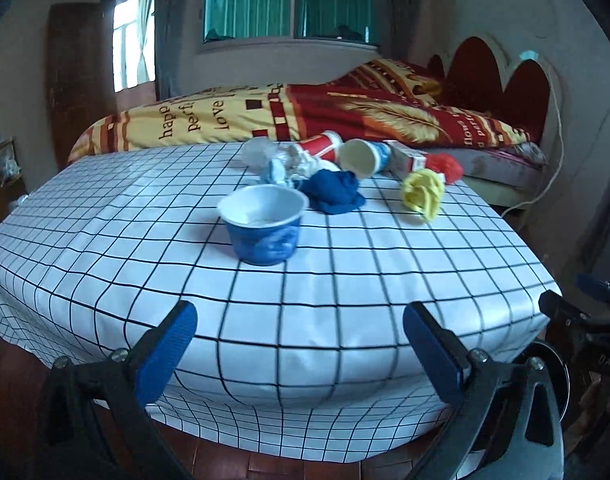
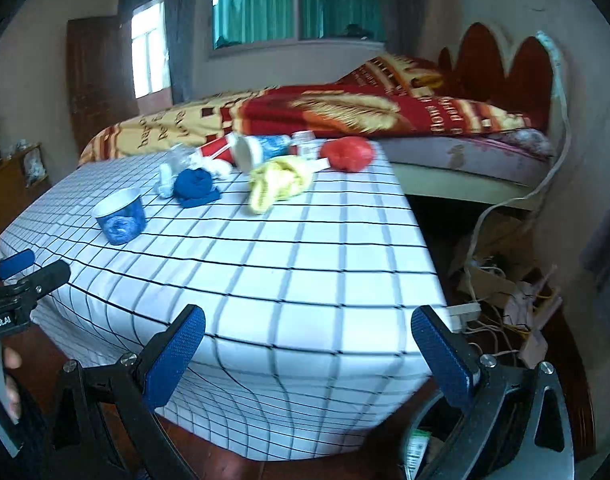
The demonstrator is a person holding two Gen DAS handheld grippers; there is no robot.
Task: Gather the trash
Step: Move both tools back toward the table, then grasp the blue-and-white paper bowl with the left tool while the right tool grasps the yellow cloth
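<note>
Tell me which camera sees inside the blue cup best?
The left wrist view. There the blue cup stands upright near the middle, close, and its white inside shows past the rim. In the right wrist view the same cup sits far left, smaller, showing mostly its blue side and little of the inside.

Checked-cloth table [image 1: 145, 248] under cups [image 1: 263, 224] and crumpled trash [image 1: 335, 192].

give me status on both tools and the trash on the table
Left tool open, empty. Right tool open, empty. Blue cup upright, nearest, untouched; other trash clustered behind it. Nothing blocking.
</note>
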